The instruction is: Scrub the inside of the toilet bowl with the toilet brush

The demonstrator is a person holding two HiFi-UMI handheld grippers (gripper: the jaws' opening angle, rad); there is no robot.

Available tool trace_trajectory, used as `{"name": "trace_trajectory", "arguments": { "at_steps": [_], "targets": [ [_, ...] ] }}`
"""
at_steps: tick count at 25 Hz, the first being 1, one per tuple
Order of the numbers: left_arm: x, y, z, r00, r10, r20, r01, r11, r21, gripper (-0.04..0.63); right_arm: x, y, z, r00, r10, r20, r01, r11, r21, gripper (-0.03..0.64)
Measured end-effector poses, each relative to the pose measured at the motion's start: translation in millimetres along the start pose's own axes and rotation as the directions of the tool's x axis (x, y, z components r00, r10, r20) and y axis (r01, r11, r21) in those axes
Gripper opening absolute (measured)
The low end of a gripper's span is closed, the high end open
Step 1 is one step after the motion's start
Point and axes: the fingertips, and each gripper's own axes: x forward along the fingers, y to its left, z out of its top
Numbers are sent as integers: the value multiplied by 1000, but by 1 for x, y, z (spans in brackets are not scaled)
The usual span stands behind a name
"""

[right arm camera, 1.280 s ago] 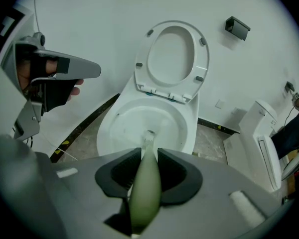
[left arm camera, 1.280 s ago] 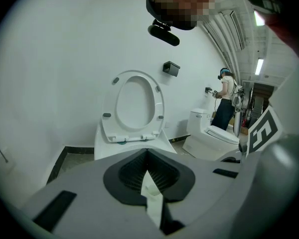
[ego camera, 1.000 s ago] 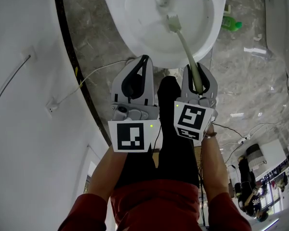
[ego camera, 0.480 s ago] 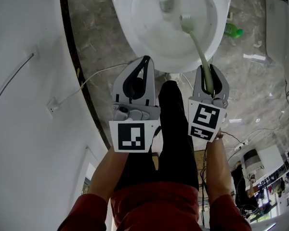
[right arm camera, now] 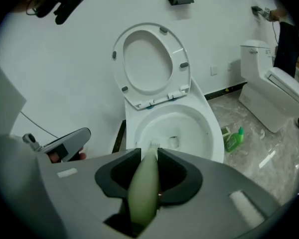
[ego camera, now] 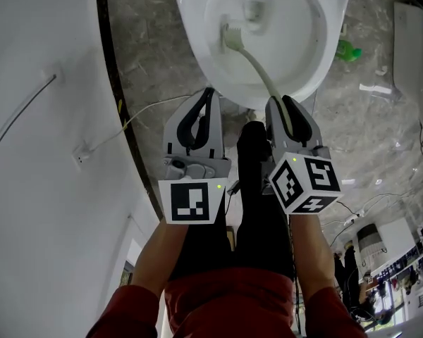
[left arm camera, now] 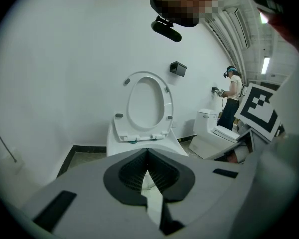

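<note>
Right gripper is being used pinched on the brush. The pale green shaft is being gripped between the dark pads. Left gripper is being held idle beside it, jaws pressed together at the tips with nothing between them.

Brush head is being pressed against the inner wall of the bowl, inside the rim and to the person's left of the drain hole. Seat is being left raised, so access from above is open.

Progress (judgement): scrubbing is being carried out mid-stroke, and a patch on the left wall is being covered now. No foam or stain is being shown clearly, so the share of the bowl already cleaned cannot be told. The right wall, front wall and under-rim are likely being left for further passes.

Clearance:
- The shaft is being passed over the front rim. Whether it is touching or just above cannot be told. That edge is being treated as the pivot limit.
- Room on the left is being bounded by the wall. A white cable is lying on the floor near the bowl's base.
- A green bottle is being left on the floor right of the bowl, apart from it.
- The leg is being placed between the two grippers, so inward swing is being limited.
</note>
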Motion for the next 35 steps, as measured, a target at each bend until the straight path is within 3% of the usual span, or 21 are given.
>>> {"name": "trace_trajectory", "arguments": {
  "at_steps": [4, 7, 13, 17, 18, 20, 22, 26, 28, 32, 35],
  "targets": [
    [2, 4, 2, 1000, 11, 14, -11, 1000, -7, 6, 10, -16, -11, 998, -52, -22, 50, 997, -66, 114],
    [4, 0, 3, 1000, 2, 16, -2, 1000, -4, 6, 18, -40, -24, 987, -154, -43, 142, 968, -205, 114],
    [4, -11, 0, 1000, -23, 3, 23, 1000, 1, 6, 6, -53, -9, 970, -241, 28, 222, 838, -499, 114],
    [5, -16, 0, 1000, -27, 0, 27, 1000, -3, 6, -17, -60, 19, 944, -291, 153, 319, 700, -638, 114],
    [6, -17, 0, 1000, -28, 0, 28, 1000, -3, 6, -20, -60, 22, 940, -294, 171, 332, 679, -655, 114],
    [6, -16, 0, 1000, -26, 1, 26, 1000, -1, 6, -18, -61, 20, 940, -294, 170, 330, 668, -667, 114],
    [6, -15, 0, 1000, -22, 6, 22, 1000, -2, 6, -9, -61, 6, 950, -286, 124, 296, 704, -646, 114],
    [3, -12, -3, 1000, -18, -1, 18, 1000, 1, 6, 6, -44, -27, 979, -203, -13, 173, 868, -466, 114],
    [2, -9, -3, 1000, -12, -3, 12, 1000, -1, 6, 11, -24, -33, 990, -138, -38, 114, 920, -376, 114],
    [1, -6, -1, 1000, 0, 3, 0, 1000, -6, 6, 11, 7, -11, 1000, -23, -7, 21, 982, -189, 115],
    [2, -6, 0, 1000, -1, 2, 1, 1000, 0, 6, 11, 16, 11, 998, 32, 55, -26, 994, -105, 115]
  ]
}}
